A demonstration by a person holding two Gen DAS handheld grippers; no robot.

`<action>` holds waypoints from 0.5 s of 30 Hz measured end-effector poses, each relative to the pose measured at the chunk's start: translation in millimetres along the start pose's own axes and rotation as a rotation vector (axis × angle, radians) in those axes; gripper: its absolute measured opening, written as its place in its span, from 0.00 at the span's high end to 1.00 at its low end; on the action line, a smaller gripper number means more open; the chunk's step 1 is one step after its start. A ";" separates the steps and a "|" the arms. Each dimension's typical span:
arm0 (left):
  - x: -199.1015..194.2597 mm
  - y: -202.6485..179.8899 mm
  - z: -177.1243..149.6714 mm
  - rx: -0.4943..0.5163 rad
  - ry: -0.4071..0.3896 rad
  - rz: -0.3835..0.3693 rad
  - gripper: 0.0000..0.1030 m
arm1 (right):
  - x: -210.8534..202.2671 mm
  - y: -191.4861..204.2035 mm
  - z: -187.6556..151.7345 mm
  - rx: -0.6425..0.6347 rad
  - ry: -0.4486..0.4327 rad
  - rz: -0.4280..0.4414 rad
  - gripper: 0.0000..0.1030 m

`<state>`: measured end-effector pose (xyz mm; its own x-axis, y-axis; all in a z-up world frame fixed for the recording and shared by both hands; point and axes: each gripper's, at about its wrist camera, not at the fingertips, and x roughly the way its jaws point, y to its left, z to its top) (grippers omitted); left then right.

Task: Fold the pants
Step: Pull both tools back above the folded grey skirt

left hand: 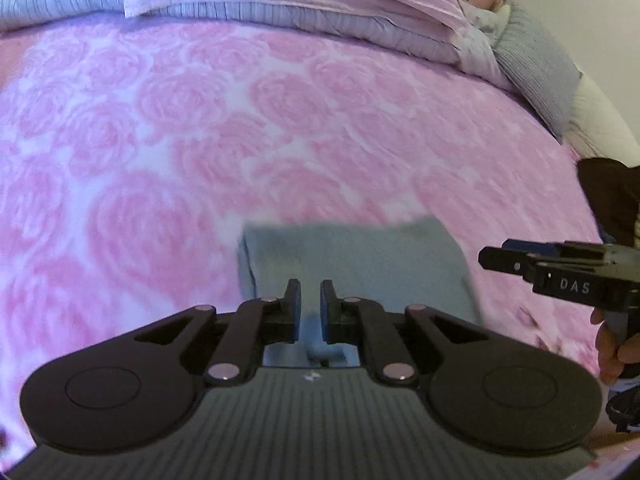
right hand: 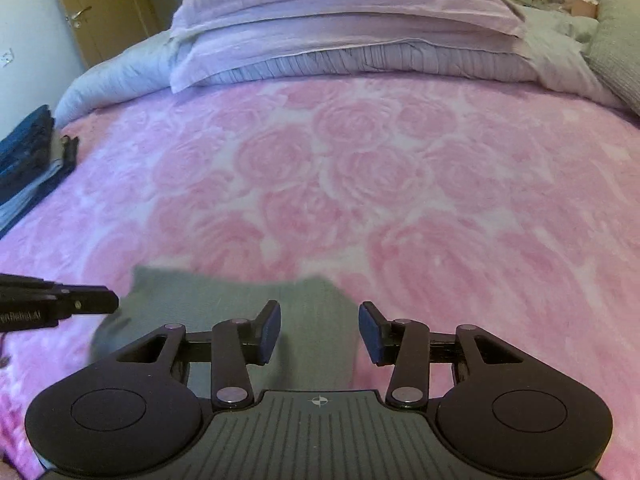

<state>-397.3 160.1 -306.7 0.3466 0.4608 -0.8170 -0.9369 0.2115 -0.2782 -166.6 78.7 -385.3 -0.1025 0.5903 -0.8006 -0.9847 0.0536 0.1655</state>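
Folded grey-green pants [left hand: 360, 256] lie flat on the pink rose-patterned blanket [left hand: 200, 128], close in front of both grippers. My left gripper [left hand: 310, 300] hovers over the near edge of the pants, its blue pads almost together with nothing clamped between them. My right gripper [right hand: 320, 320] is open above the right part of the pants [right hand: 240, 304], and only fabric lying below shows in the wide gap between its pads. Each gripper shows in the other's view, the right gripper [left hand: 490, 258] at the right edge and the left gripper [right hand: 112, 300] at the left edge.
Stacked lilac and grey pillows and a duvet [right hand: 344, 32] line the far side of the bed. A pile of dark folded clothes [right hand: 24, 152] sits at the left bed edge, and a grey knit cushion [left hand: 536, 64] at the far right. A person's hand [left hand: 612, 356] holds the right gripper.
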 end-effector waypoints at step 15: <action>-1.0 -23.0 -47.1 -0.125 0.203 0.137 0.78 | -6.6 17.9 -43.7 0.079 0.277 0.021 0.35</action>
<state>-378.2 114.2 -323.2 0.2122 0.2925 -0.9324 -0.9771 0.0453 -0.2081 -189.7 40.6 -402.2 -0.1681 0.3500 -0.9215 -0.9691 0.1127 0.2196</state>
